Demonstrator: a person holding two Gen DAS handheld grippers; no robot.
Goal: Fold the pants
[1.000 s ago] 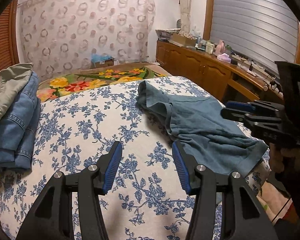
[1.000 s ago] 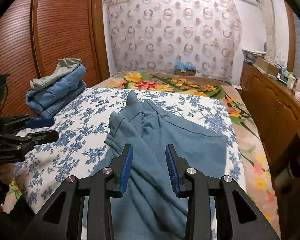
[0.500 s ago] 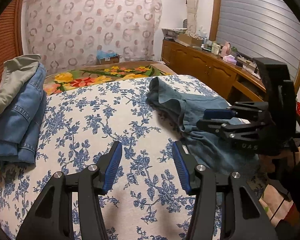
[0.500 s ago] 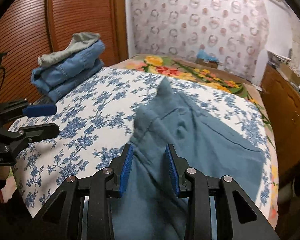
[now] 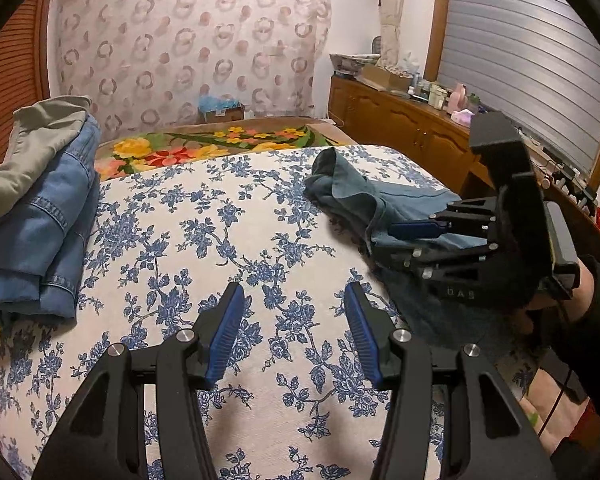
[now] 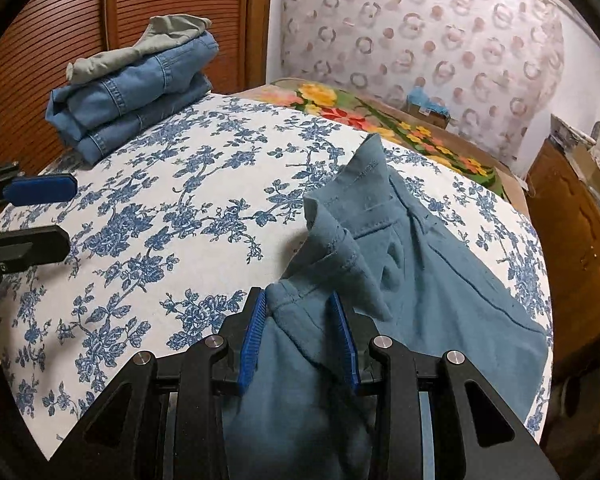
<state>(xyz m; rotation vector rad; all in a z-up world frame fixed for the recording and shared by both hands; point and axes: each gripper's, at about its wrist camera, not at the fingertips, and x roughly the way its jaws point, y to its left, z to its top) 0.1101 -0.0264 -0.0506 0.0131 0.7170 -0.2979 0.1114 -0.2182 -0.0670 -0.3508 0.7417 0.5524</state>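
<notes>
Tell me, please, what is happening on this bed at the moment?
A person holding a gripper in each hand is starting to fold teal pants lying crumpled on the blue floral bedspread. The right gripper is closing its jaws on the fabric near the waistband, which sits between the pads. The left gripper hovers open over bare bedspread. Folded jeans are stacked at the far corner.
</notes>
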